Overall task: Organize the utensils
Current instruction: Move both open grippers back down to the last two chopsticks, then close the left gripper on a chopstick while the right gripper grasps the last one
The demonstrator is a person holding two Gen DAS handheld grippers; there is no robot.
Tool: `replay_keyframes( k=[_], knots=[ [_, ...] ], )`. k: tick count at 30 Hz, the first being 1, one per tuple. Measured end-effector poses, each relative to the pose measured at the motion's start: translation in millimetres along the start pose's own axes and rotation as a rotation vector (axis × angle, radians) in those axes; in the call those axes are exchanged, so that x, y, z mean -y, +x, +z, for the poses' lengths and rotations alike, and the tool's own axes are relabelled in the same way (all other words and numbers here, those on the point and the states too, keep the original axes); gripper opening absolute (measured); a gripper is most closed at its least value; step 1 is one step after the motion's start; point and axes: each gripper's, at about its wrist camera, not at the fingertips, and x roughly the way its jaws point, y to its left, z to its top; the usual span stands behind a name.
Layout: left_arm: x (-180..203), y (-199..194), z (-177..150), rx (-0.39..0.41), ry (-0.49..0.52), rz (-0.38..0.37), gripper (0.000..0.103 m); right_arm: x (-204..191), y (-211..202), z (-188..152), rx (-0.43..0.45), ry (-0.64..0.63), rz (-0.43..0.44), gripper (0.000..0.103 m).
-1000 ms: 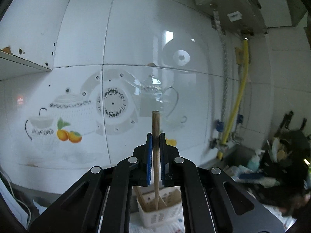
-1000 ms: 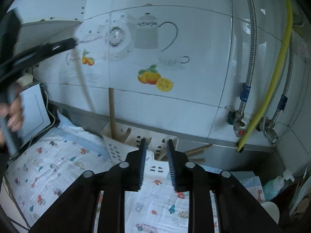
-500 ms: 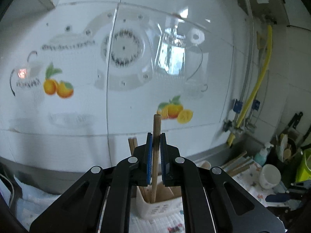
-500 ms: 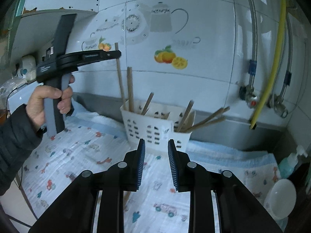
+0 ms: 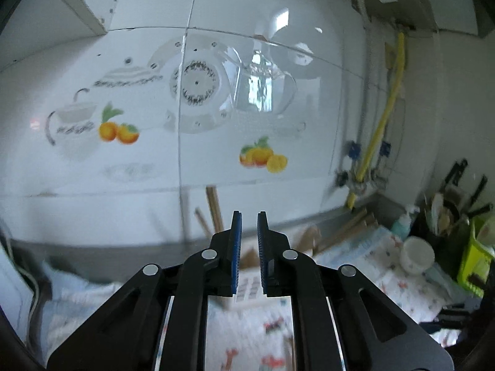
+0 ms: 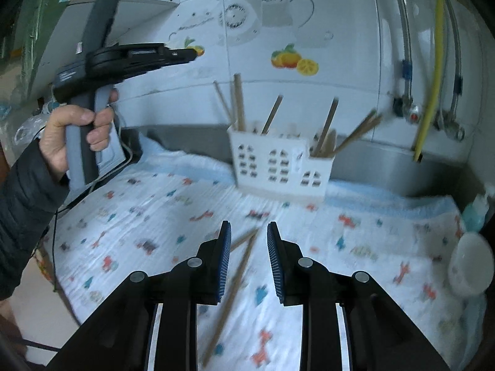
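A white slotted utensil holder point(image 6: 278, 164) stands against the tiled wall with several wooden chopsticks point(image 6: 238, 102) upright or leaning in it. My left gripper point(image 5: 247, 216) hovers above the holder's left end; its jaws are opening and nothing is between them. In the right wrist view a hand point(image 6: 71, 133) holds the left gripper point(image 6: 182, 54) up and left of the holder. Two loose chopsticks point(image 6: 244, 253) lie on the patterned cloth point(image 6: 154, 216). My right gripper point(image 6: 249, 232) hangs open just above them, apart from them.
A white cup point(image 6: 470, 266) sits at the cloth's right edge, with a soap bottle point(image 5: 402, 224) and a green rack point(image 5: 473, 262) beyond it. A yellow hose point(image 6: 433, 77) and metal pipes run down the wall at right. A shelf juts out at upper left.
My left gripper let go of the wooden chopstick, which now stands in the holder, and its jaws parted. My right gripper came down and nearer to the two chopsticks on the cloth.
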Motion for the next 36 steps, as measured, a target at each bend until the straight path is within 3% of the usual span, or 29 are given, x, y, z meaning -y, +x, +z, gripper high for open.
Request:
replay_keyframes(
  k=[7,20,25,31,36],
  knots=[
    [4.9,-47.8,-62.0,-0.084,-0.009,-0.017,0.014,-16.6,-5.2,-37.6,-0.033,0.020,0.013,0.024],
    [22.1,-64.7,-197.6,-0.353,-0.006,-0.076,0.014,-31.4,28.6,-104.3,-0.157,0.068,-0.009,0.024],
    [24.1,-61.3,-225.7,-0.414,-0.033,-0.097,0.014,-33.1,44.9,-113.2,-0.188,0.080,-0.018,0.024],
    [33.6,-53.3,-245.8,-0.465,-0.034,-0.127,0.014,-32.4,53.8,-119.8,-0.210,0.085,-0.044,0.013],
    [39.3,-42.7,-255.5,-0.500,-0.038,-0.129,0.014,-30.1,52.8,-121.5,-0.209,0.088,-0.051,0.010]
  ],
)
